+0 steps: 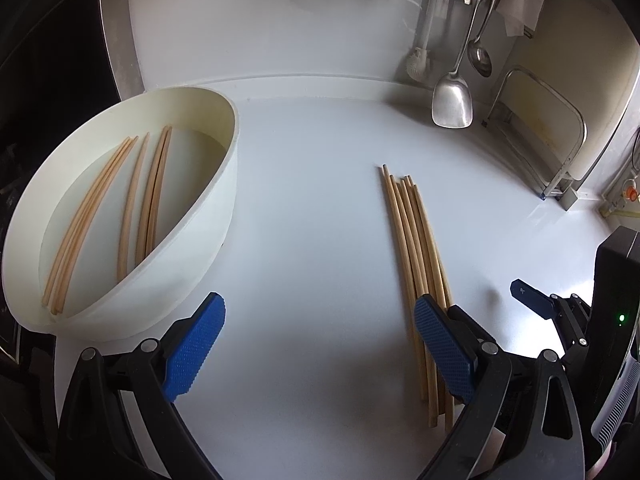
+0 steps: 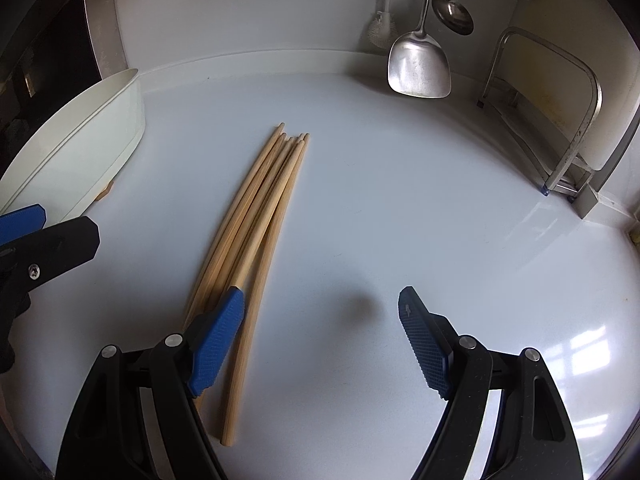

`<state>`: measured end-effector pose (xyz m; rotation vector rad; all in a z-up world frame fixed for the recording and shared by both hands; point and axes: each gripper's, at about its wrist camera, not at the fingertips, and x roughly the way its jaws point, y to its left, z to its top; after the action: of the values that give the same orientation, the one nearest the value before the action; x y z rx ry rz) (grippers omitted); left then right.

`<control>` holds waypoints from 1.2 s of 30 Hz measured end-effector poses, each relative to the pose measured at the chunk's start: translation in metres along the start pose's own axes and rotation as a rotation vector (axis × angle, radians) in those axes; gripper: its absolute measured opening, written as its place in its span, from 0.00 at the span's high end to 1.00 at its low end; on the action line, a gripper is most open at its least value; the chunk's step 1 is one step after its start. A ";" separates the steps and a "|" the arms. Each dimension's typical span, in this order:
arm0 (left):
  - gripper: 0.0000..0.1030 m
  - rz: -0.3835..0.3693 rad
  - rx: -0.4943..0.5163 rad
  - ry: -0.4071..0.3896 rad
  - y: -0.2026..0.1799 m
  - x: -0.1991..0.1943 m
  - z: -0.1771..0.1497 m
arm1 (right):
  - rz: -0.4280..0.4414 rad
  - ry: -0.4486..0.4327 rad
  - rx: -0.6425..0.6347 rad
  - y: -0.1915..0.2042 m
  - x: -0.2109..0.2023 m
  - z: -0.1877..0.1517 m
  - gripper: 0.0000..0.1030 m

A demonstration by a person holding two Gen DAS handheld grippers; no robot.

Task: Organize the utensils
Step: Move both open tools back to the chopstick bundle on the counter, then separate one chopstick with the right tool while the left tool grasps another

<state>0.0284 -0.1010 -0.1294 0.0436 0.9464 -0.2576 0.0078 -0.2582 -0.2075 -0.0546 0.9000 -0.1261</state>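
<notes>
A bundle of several wooden chopsticks [image 1: 418, 252] lies on the white counter [image 1: 312, 200]; it also shows in the right wrist view [image 2: 256, 220]. A white oval tub [image 1: 216, 216] at the left holds several more chopsticks [image 1: 132, 208]; its wall shows in the right wrist view [image 2: 80, 152]. My left gripper [image 1: 320, 344] is open and empty, its right finger [image 1: 444, 352] over the bundle's near end. My right gripper [image 2: 322, 344] is open and empty, its left finger [image 2: 216, 344] over the bundle. The right gripper's tip also shows in the left wrist view [image 1: 532, 298].
A steel spatula [image 2: 418, 64] and a ladle [image 2: 452, 12] hang at the back right, beside a white brush [image 2: 382, 28]. A metal rack [image 2: 560, 120] with a board stands at the right. A dark stove area borders the counter's left side.
</notes>
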 end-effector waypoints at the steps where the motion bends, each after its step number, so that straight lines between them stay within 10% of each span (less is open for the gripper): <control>1: 0.09 0.002 0.001 0.002 -0.001 0.001 0.000 | -0.006 0.001 -0.004 0.001 0.000 0.000 0.26; 36: 0.09 0.030 0.025 0.086 -0.029 0.060 -0.006 | 0.027 -0.040 0.077 -0.064 0.005 0.001 0.26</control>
<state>0.0504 -0.1407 -0.1789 0.0929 1.0269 -0.2414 0.0063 -0.3221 -0.2048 0.0263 0.8548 -0.1340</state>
